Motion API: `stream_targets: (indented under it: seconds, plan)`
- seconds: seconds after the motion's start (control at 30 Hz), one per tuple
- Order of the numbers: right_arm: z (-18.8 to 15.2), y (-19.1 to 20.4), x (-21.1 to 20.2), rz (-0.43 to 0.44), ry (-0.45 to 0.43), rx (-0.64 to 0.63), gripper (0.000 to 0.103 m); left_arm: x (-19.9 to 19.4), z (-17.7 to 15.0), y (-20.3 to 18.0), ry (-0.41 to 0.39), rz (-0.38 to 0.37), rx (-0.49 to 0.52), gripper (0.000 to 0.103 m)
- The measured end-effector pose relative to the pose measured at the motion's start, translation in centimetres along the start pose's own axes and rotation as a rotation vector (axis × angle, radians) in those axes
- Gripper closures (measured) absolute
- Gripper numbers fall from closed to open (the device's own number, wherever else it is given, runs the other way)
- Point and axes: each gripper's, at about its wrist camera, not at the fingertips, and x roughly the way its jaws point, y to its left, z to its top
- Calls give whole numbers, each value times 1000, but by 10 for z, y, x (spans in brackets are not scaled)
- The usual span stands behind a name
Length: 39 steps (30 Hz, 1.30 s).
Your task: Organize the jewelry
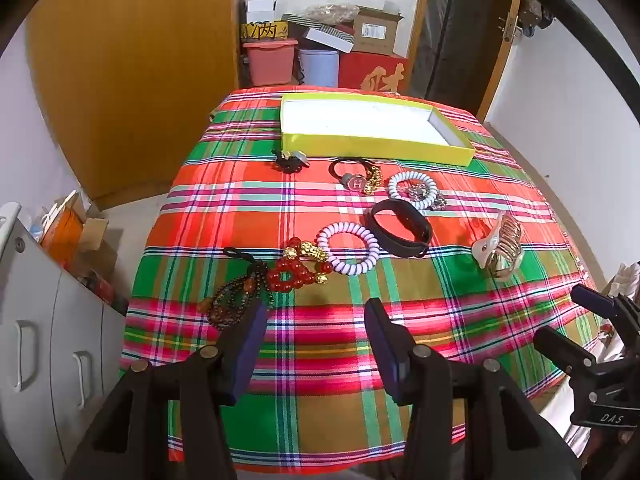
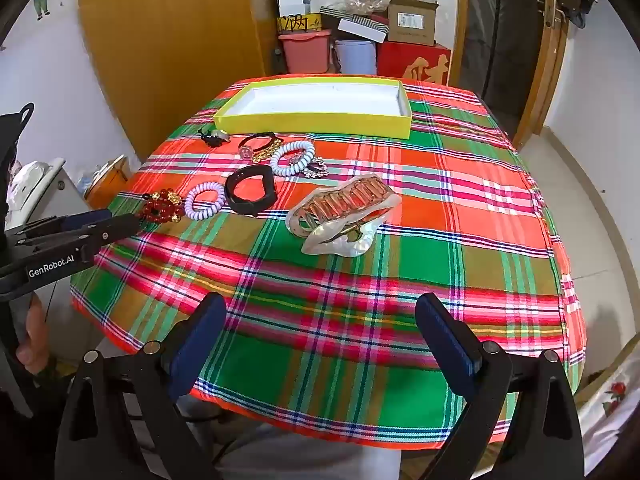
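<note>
A yellow box (image 1: 376,145) (image 2: 312,124) with a white inside lies empty at the far side of the plaid-covered table (image 1: 320,360). In front of it lie jewelry pieces: a dark bead bracelet (image 1: 236,300), a red and gold bead piece (image 1: 296,268) (image 2: 162,206), two white coil ties (image 1: 348,248) (image 1: 412,190), a black band (image 1: 402,234) (image 2: 250,190), a black tie with a charm (image 1: 354,176) and a pearly hair claw (image 1: 500,250) (image 2: 344,216). My left gripper (image 1: 316,332) hovers open near the bead bracelet. My right gripper (image 2: 320,344) hangs open above the near cloth, short of the claw.
A small black clip (image 1: 290,160) lies by the box's left corner. Grey drawers (image 1: 48,340) stand left of the table. Boxes and buckets (image 1: 320,48) are stacked behind it beside a wooden wardrobe (image 1: 132,72). A doorway (image 2: 516,40) opens at the far right.
</note>
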Motion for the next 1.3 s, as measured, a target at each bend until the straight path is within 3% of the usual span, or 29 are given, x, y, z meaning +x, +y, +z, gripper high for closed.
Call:
stream_targets:
  seconds: [0.2,1.3]
  plan:
    - [1,0,1,3,4,1,7,-2,-1,-10,-12,27,13,52]
    - [4,2,-1,-7,5,-7,7,-5,-4,-4,-19,-11,36,52]
